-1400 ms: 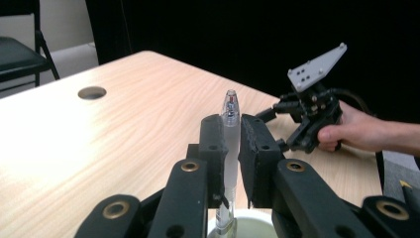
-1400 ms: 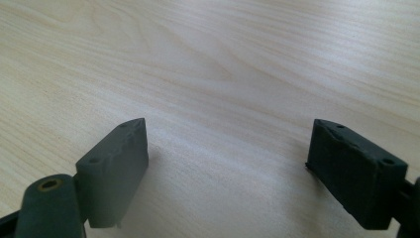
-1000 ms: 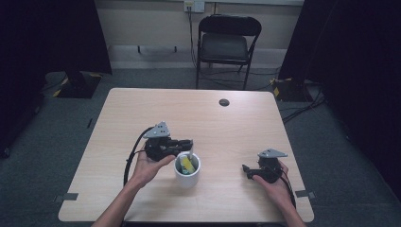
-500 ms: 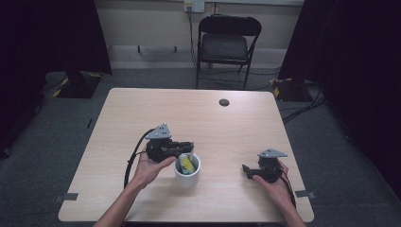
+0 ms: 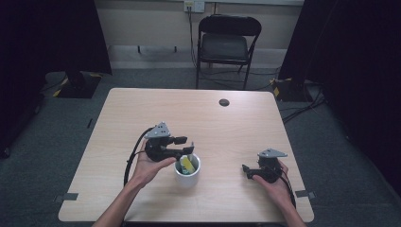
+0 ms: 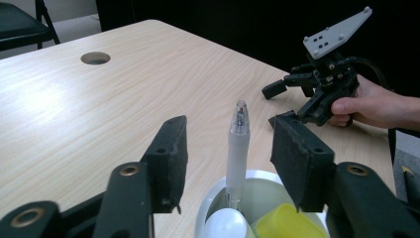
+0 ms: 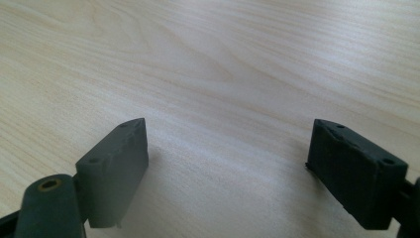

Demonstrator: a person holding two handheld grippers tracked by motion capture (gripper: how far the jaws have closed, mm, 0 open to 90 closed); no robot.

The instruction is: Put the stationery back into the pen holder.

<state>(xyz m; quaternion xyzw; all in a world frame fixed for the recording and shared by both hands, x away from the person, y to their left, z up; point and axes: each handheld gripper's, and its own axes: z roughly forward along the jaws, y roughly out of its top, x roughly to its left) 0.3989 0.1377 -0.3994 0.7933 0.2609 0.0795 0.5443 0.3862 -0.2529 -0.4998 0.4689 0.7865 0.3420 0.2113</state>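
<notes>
Jaws on the left gripper (image 5: 184, 147) have just been opening; in the high view they sit spread over the rim of the white cup (image 5: 187, 171), which stands near the front middle of the table (image 5: 222, 127), with a yellow item (image 5: 188, 164) inside it. Left hand (image 5: 146, 168) holds that gripper just left of the cup. Right gripper (image 5: 247, 171) rests well apart to the right, near the table's front right edge, jaws released, nothing between them. Left gripper view: its two black pads (image 6: 171, 158) stand apart with a white pen (image 6: 236, 148) upright between them, touching neither pad, its lower end down in the cup (image 6: 257, 191) beside a white rounded item (image 6: 225, 224) and the yellow one (image 6: 282, 223). Right gripper (image 6: 280, 101) shows farther off across the table, gripped by the right hand (image 6: 369, 106). Right gripper view: both pads (image 7: 116, 166) wide apart, bare wood tabletop (image 7: 223, 74) between them, gripping nothing.
</notes>
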